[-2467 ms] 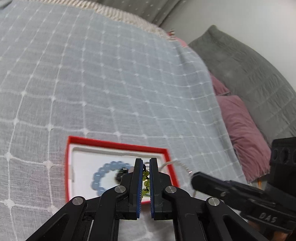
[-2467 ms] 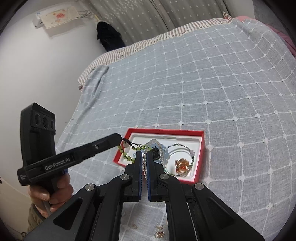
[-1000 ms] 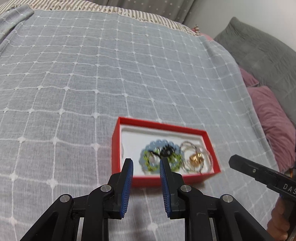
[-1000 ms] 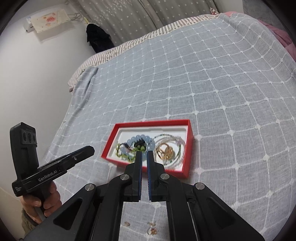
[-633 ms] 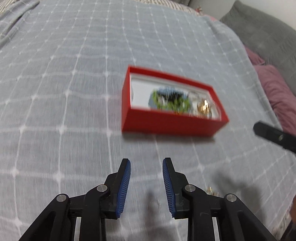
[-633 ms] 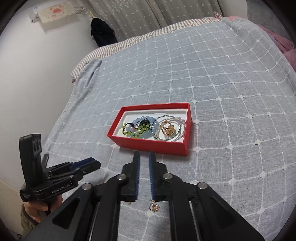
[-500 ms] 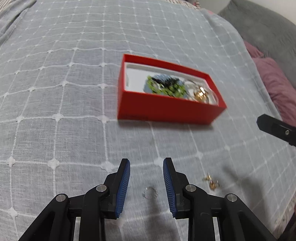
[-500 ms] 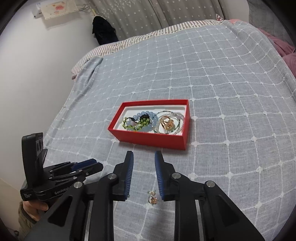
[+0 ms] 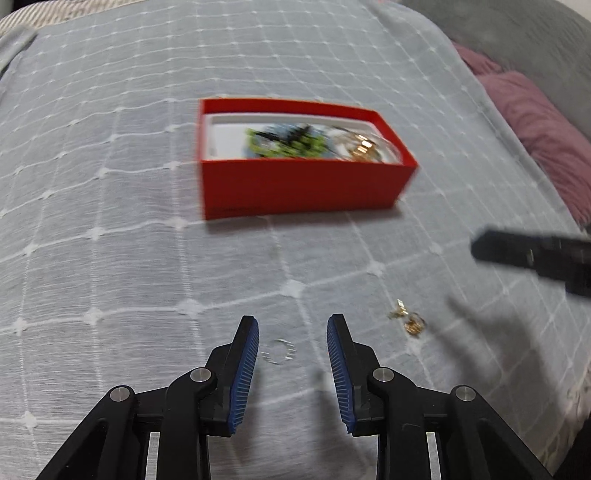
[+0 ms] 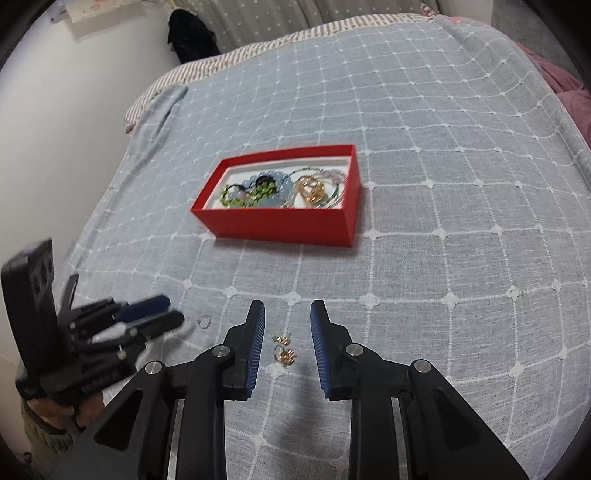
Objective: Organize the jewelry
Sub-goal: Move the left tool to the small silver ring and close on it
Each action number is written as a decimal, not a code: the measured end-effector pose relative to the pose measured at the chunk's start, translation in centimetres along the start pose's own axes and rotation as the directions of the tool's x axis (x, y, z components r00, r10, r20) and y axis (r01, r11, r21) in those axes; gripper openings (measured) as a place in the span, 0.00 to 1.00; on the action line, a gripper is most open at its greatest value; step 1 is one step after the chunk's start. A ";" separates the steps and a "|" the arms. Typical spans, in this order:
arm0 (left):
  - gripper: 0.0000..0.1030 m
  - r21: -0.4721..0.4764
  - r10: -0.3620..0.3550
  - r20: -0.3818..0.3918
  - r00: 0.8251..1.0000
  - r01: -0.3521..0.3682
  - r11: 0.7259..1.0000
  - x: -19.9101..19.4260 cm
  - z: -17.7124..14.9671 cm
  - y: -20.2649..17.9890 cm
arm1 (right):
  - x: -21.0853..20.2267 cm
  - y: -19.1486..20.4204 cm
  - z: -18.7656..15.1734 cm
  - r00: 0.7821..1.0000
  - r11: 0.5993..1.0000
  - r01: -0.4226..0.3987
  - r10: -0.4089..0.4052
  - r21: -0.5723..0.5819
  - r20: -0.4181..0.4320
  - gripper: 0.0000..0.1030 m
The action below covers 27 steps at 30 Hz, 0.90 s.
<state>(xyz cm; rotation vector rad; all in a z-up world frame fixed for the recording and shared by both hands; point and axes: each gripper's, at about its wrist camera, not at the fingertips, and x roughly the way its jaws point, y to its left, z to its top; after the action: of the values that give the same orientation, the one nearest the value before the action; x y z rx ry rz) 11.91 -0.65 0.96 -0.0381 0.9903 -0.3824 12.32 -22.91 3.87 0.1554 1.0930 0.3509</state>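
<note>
A red box stands on the grey checked bedspread and holds a green bead bracelet, a blue bead bracelet and gold pieces. My left gripper is open, low over the cloth on the near side of the box. A small silver ring lies between its fingers, untouched. My right gripper is also open. Gold earrings lie on the cloth between its fingers. In the right wrist view the left gripper shows at the left.
Purple pillows and a grey cushion lie past the bed's right side. A white wall runs along the left of the bed, with a dark garment at the far end. A hand holds the left gripper's handle.
Both grippers drew back from over the box to the near part of the bed and sank lower. Their jaws opened. The silver ring and the gold earrings came into view between the fingers.
</note>
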 end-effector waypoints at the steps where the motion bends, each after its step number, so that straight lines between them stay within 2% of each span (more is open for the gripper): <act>1: 0.32 -0.020 -0.005 0.003 1.000 0.006 1.000 -0.1 0.1 0.6 | 0.4 0.4 -0.2 1.000 1.000 -0.006 0.006 -0.015 -0.017 0.27; 4: 0.32 -0.060 -0.014 -0.003 1.000 0.014 0.998 0.1 0.2 1.5 | 1.7 0.7 -0.6 0.998 0.999 -0.005 0.003 -0.032 -0.069 0.27; 9: 0.32 -0.071 -0.004 -0.026 1.000 0.002 0.997 0.8 0.0 1.6 | 3.4 0.6 -1.3 0.991 0.998 0.041 -0.047 -0.046 -0.127 0.27; 13: 0.32 -0.076 0.002 -0.031 1.000 -0.004 0.997 1.0 0.0 1.5 | 4.1 1.2 -1.6 0.989 0.995 0.051 -0.061 -0.081 -0.133 0.27; 21: 0.32 -0.145 0.033 -0.051 0.998 -0.040 0.989 1.8 0.0 3.0 | 5.1 2.3 -2.2 0.985 0.985 0.091 -0.110 -0.147 -0.130 0.25; 25: 0.32 -0.136 0.031 -0.046 0.998 -0.037 0.990 1.8 0.0 2.8 | 5.7 2.6 -2.5 0.984 0.980 0.101 -0.124 -0.173 -0.127 0.19; 27: 0.32 -0.133 0.033 -0.050 0.998 -0.039 0.990 1.9 0.0 2.6 | 6.0 2.6 -2.6 0.982 0.979 0.107 -0.132 -0.176 -0.136 0.09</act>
<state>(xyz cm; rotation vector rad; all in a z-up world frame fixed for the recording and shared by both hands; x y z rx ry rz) 13.65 1.17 -1.15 -0.1323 1.0617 -0.2844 11.99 -18.49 -1.59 -0.0874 1.2071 0.3488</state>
